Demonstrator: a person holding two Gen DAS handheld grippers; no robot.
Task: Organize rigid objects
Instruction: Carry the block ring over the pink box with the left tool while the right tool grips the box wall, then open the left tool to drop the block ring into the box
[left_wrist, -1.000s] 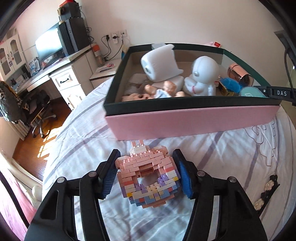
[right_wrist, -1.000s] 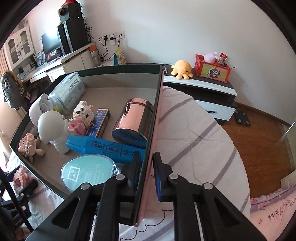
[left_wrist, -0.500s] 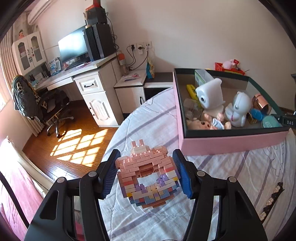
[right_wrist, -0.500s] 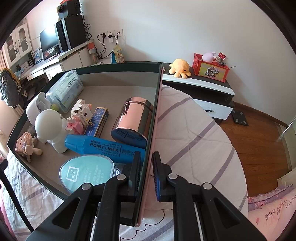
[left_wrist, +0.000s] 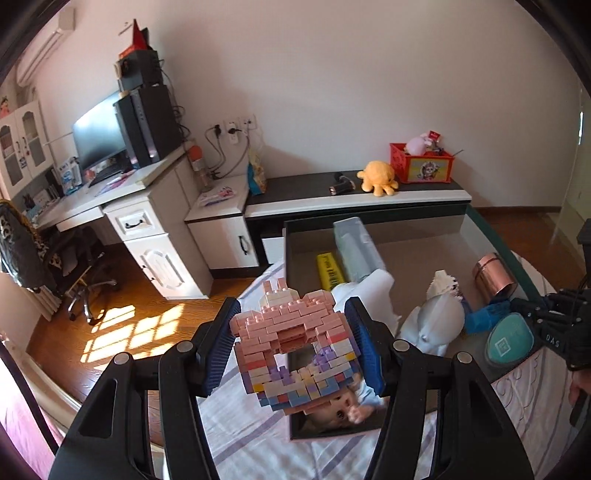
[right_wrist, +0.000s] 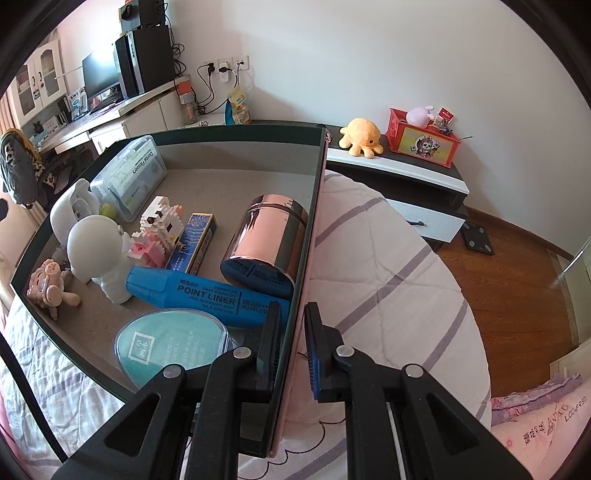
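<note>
Lettering reading "DAS" shows on the right gripper at the far edge of the left wrist view, where the left gripper clamps a pastel brick ring above the near corner of the box. From the right wrist, the right gripper pinches the box wall; a blue marker inside reads "POINT LINER", a clear case "Dental Flossers", with bare floor around the pink can.

A yellow plush octopus sits beside a red bin on the low cabinet.
</note>
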